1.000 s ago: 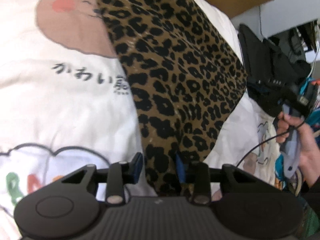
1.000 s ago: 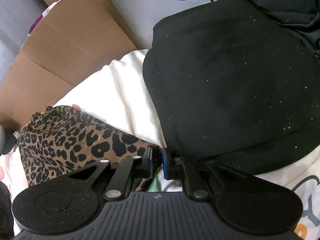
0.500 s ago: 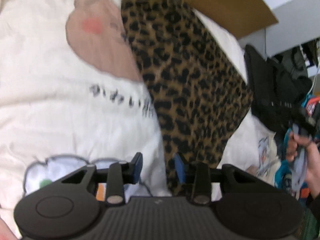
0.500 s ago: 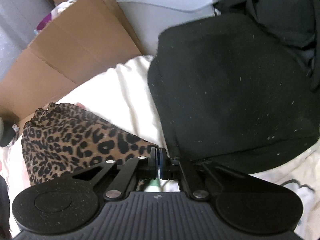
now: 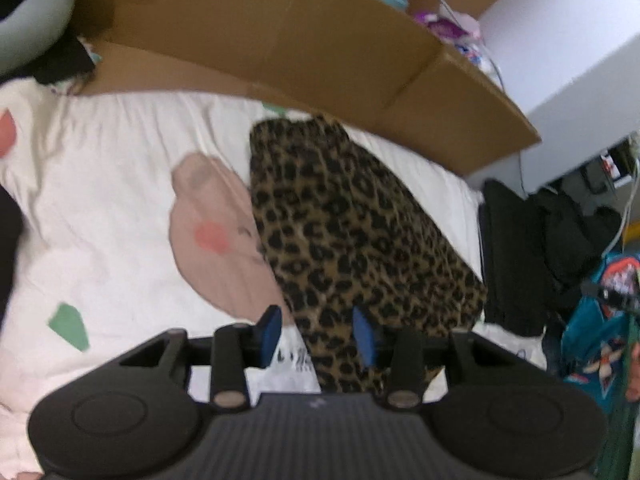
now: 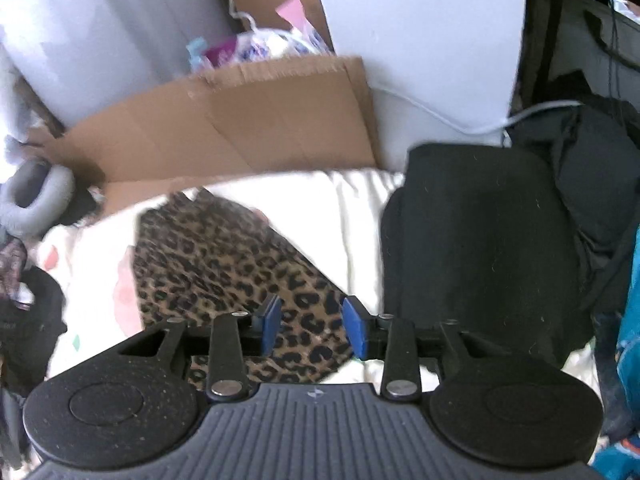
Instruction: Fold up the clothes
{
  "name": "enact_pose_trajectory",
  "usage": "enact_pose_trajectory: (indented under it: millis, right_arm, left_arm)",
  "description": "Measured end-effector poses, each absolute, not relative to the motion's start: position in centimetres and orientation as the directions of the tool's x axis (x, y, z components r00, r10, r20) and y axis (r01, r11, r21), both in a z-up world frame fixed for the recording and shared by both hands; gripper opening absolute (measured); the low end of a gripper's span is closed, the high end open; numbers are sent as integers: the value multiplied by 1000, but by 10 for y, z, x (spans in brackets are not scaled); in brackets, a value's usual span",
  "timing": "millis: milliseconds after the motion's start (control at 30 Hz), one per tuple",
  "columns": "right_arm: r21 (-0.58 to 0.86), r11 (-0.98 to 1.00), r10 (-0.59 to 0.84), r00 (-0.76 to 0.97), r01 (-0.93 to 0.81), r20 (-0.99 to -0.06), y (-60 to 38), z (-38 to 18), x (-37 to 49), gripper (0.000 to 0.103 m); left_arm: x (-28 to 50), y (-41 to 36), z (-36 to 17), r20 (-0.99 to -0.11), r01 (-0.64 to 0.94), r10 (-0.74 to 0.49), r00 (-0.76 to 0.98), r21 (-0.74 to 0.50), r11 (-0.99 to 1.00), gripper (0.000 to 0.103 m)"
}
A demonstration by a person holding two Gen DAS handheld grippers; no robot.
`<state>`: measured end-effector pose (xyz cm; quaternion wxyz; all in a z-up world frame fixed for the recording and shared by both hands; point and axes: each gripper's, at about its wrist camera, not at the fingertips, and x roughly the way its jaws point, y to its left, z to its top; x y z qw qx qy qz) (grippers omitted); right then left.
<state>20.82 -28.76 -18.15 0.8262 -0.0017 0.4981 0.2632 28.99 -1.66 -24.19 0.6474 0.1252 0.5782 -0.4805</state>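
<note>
Black ribbed tool, blue pads

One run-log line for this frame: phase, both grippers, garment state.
phase: release after fold | left gripper: open, empty | right gripper: just opened, empty | leopard-print garment: folded, flat on bed sheet | black garment: beside it

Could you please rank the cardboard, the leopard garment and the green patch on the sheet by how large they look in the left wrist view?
1. Cardboard
2. Leopard garment
3. Green patch
</note>
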Motion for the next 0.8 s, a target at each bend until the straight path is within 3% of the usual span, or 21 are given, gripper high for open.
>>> enact_pose_trajectory:
  millis: [400, 600, 800]
  right_arm:
    - [403, 790, 578, 343, -462, -740, -280, -188, 232, 42]
    - [389, 757, 594, 306, -525, -744, -257, -205, 246, 42]
    - [383, 731, 609, 287, -565, -739, -239, -231, 259, 42]
  left_arm:
    - [308, -76, -147, -920, 797, -392, 12, -228, 559, 49]
    - [320, -110, -142, -924, 742, -381, 20, -241, 626, 49]
    - [316, -160, -171, -920, 750, -392, -15, -269, 604, 50]
